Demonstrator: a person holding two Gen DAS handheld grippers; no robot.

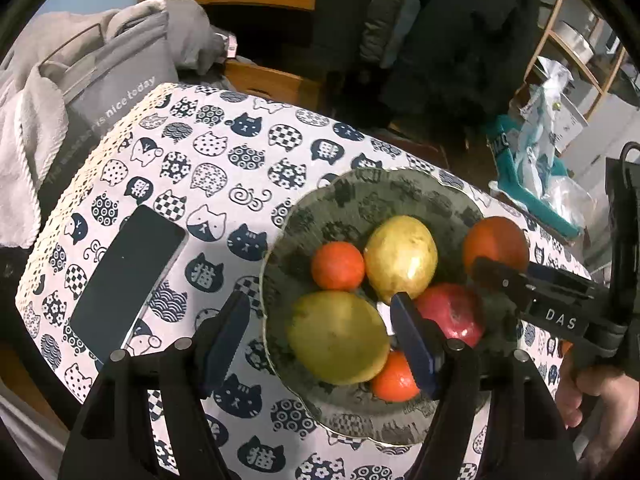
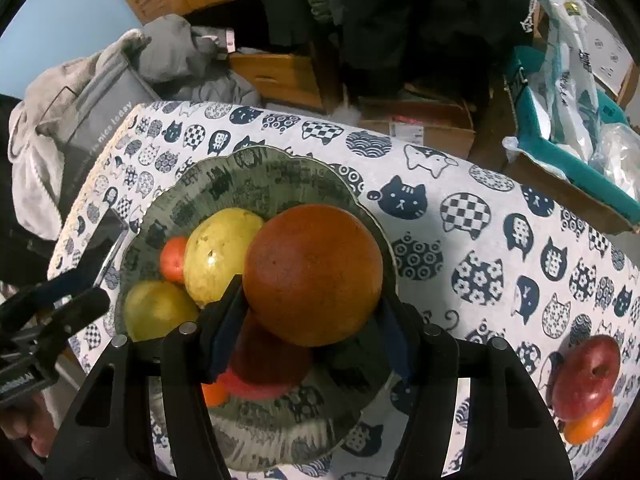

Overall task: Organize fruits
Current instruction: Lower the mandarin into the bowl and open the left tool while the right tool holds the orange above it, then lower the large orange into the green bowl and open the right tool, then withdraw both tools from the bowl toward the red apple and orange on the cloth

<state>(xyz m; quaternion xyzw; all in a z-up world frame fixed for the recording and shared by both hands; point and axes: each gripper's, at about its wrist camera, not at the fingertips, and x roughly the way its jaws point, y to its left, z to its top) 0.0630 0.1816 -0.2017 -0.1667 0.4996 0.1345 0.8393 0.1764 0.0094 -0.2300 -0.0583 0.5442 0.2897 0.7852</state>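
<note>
Black fingers w/ blue pads of the right gripper [image 2: 310, 328] are being seen at the bottom centre of the right wrist view, clamped on a large orange [image 2: 313, 274]; the fruit is being held just above the green plate [image 2: 256, 176], mid-frame. On the plate are being shown two yellow-green pears [image 2: 220, 254] [image 2: 158, 310], a small tangerine [image 2: 174, 259] at left, and a red apple [image 2: 264, 354] under the held orange; a second tangerine [image 1: 394, 378] is being shown at the plate's near rim in the left wrist view. Left gripper [image 1: 320, 340] is being kept wide, nothing between its pads, lower centre of its frame over the plate's left edge. Another red apple [image 2: 586, 376] and an orange fruit [image 2: 588, 424] are being left on the cat-print cloth [image 2: 480, 208], lower right, well apart from the plate. A dark phone [image 1: 128, 280] is lying at left.
</note>
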